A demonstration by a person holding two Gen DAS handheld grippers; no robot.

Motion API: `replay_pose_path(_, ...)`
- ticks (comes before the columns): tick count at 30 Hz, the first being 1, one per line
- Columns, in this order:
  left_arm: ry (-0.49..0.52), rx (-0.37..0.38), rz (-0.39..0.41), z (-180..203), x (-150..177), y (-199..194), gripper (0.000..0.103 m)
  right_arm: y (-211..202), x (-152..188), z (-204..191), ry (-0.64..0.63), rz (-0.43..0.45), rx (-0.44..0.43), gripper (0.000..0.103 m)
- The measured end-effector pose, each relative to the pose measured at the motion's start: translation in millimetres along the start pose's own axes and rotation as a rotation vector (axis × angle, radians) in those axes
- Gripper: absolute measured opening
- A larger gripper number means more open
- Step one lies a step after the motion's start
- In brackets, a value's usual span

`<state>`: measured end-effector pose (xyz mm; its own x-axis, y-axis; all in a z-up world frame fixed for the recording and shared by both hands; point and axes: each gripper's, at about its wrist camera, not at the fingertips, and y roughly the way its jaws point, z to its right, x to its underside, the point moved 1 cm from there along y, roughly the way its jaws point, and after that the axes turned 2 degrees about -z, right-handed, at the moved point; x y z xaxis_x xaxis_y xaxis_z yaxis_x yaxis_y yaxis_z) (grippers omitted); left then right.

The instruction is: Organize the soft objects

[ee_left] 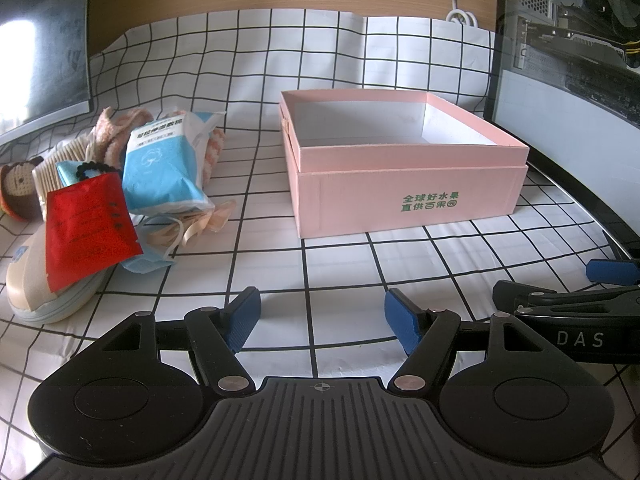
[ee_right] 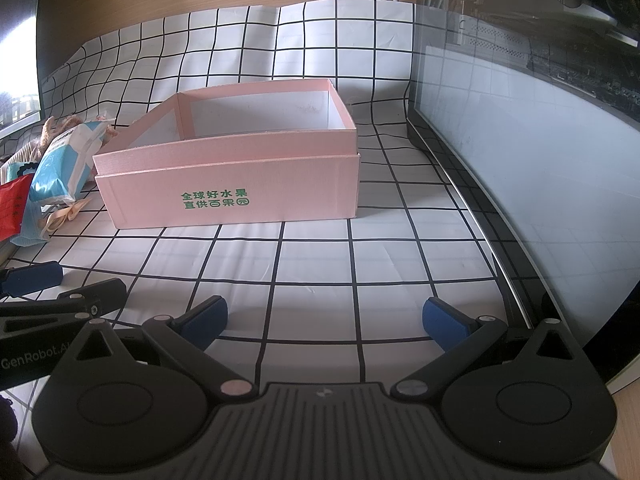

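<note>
Both claws are just hovering low over the checked cloth (ee_left: 340, 264), jaws spread wide, nothing in either one. The left gripper (ee_left: 322, 320) sits near the front edge, and the right gripper (ee_right: 325, 320) is right beside it on its right, with even more gap between its blue pads (ee_right: 446, 322).

Straight ahead of them is one pink box (ee_left: 404, 188) with green print on the near wall. It's open on top and the white inside looks bare, nothing in it as far as I can see.

All the soft stuff is in one pile (ee_left: 120, 184) to the left of the box, not touching it. I count one blue-and-white pack (ee_left: 166, 168), one red packet (ee_left: 88, 228) lying over a beige slipper (ee_left: 44, 292), one black hair tie (ee_left: 96, 169), something pink and fuzzy (ee_left: 116, 128) at the back, and a brown knitted toy (ee_left: 18, 188) at the far left. There's more tucked under there but I can't sort it out.
</note>
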<state>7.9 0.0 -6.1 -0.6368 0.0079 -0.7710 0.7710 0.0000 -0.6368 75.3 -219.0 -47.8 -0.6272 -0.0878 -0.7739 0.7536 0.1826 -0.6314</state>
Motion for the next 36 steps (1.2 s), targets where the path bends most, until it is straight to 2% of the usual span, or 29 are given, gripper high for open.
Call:
replay_pose_path(30, -0.004, 0.001, 0.001, -1.3, 0.1, -0.1, 0.074, 0.8, 0.8, -0.7, -0.001, -0.001, -0.011, 0.103)
replay_pose_path(32, -0.012, 0.002, 0.001, -3.6, 0.5, -2.2, 0.070, 1.2, -6.7, 3.4, -0.013, -0.046, -0.031, 0.103)
replay_pose_path(36, -0.045, -0.016, 0.034, -30.8, -1.4, -26.5, 0.070, 5.0, -11.4, 3.3, -0.029, -0.106, -0.041, 0.103)
